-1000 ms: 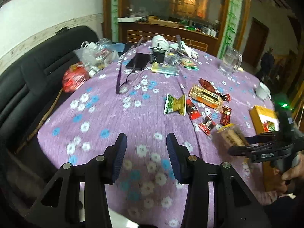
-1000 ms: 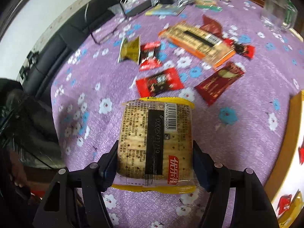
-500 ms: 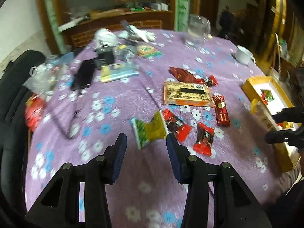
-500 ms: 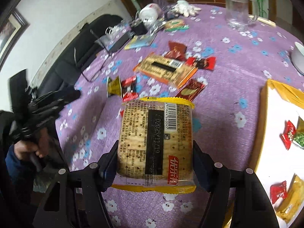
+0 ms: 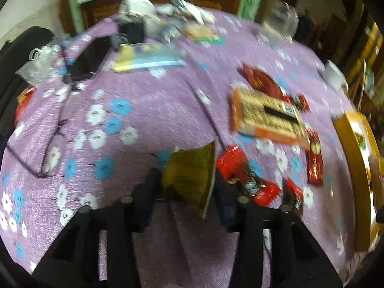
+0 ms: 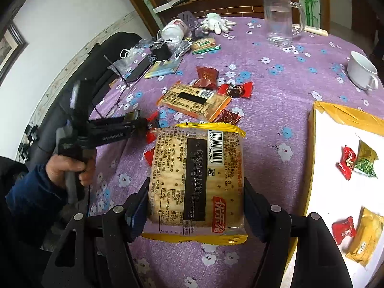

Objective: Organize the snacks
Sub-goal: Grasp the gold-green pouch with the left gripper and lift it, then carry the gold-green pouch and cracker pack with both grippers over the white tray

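Note:
My right gripper (image 6: 195, 200) is shut on a yellow-edged cracker pack (image 6: 196, 177) and holds it above the purple flowered tablecloth (image 6: 276, 96), left of the yellow-rimmed white box (image 6: 336, 129). The box holds several small snacks (image 6: 348, 163). My left gripper (image 5: 184, 192) is open, its fingers on either side of a yellow-green snack packet (image 5: 192, 172) on the cloth. The left gripper also shows in the right wrist view (image 6: 141, 124). Red candy packets (image 5: 242, 180) lie beside it. An orange cracker pack (image 5: 266, 117) lies farther back.
A glass mug (image 6: 280, 19) and a white cup (image 6: 361, 72) stand at the far right. A phone (image 5: 88, 57), plastic bags (image 5: 40, 60), a white glove (image 6: 217, 22) and a blue-yellow packet (image 5: 146, 57) crowd the far left. A black sofa (image 6: 100, 55) borders the table.
My left gripper has moved forward and down to the yellow-green packet, which now sits between its fingers. My right gripper has carried the cracker pack rightward, closer to the box.

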